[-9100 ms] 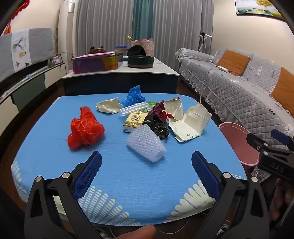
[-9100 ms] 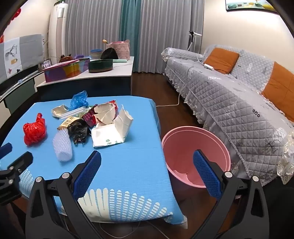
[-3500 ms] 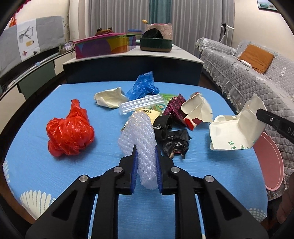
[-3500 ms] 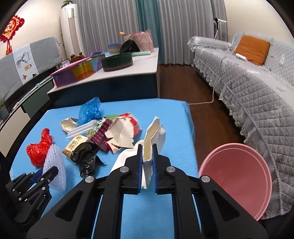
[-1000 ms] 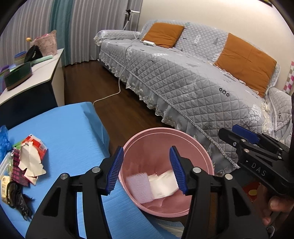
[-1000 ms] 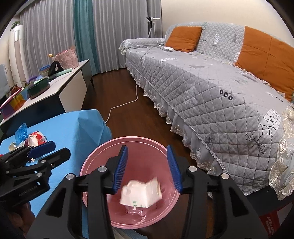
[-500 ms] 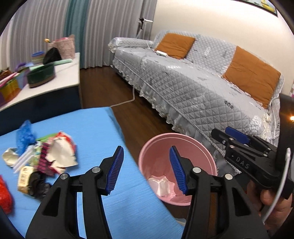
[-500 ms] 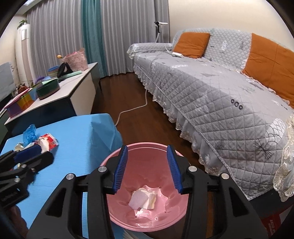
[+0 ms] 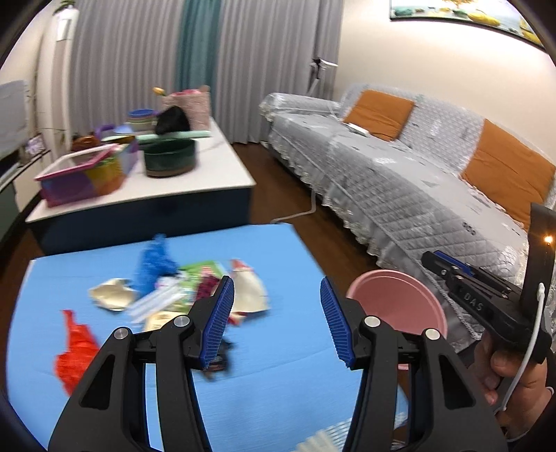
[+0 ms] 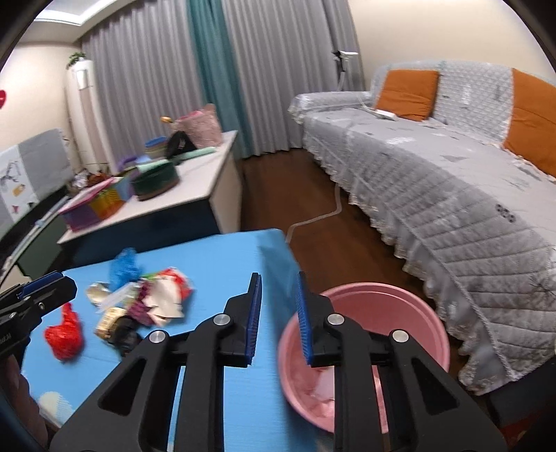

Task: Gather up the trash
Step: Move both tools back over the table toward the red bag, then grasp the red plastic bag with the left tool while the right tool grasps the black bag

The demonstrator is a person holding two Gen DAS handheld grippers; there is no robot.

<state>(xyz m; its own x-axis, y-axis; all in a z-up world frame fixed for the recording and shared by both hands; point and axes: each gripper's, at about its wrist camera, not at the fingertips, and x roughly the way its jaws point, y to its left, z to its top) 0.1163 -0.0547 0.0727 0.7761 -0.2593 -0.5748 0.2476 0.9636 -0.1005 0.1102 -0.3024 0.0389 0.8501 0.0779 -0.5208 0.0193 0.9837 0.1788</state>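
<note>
Both grippers are empty, jaws apart — the left gripper wider than the right gripper. Best to take the near edge of the trash pile first. It lies mid-table on the blue cloth; bin right, sofa beyond.

Ahead of me grey curtains cover the far wall, with a teal curtain panel hanging in the middle. Along my right runs a long sofa under a quilted grey cover, with orange cushions against its back. The wall above it is cream, and a framed picture hangs there. The floor is dark wood, with a white cable trailing across it. A low white-topped cabinet stands beyond the tabletop's far edge.
</note>
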